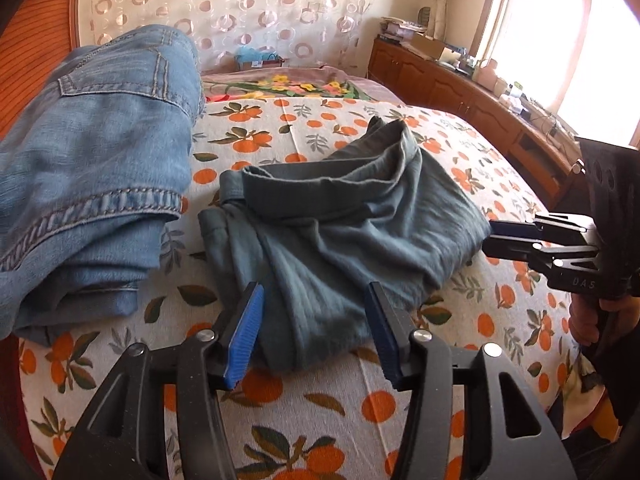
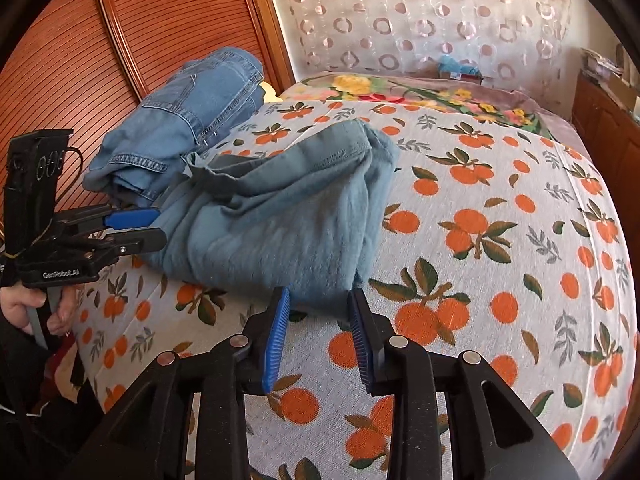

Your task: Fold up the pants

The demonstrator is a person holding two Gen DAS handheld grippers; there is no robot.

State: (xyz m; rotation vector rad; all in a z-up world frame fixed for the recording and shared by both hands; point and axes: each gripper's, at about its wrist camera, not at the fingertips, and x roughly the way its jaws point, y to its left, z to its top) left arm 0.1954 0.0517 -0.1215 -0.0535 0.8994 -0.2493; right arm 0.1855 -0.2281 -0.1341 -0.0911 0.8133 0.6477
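Nearest, the left claw point(image 1: 316, 332) and right claw point(image 2: 318, 334) hang open and empty over the bed point(image 2: 500, 240) at its near edge, their jaws bracketing the near hem of the grey-green pants point(image 1: 340, 232). These lie roughly folded and rumpled just behind. The fold looks released; next likely comes smoothing or a further fold. Beyond, toward the far left corner, sit folded jeans point(image 1: 100, 128). The layers underneath the pants are hidden.
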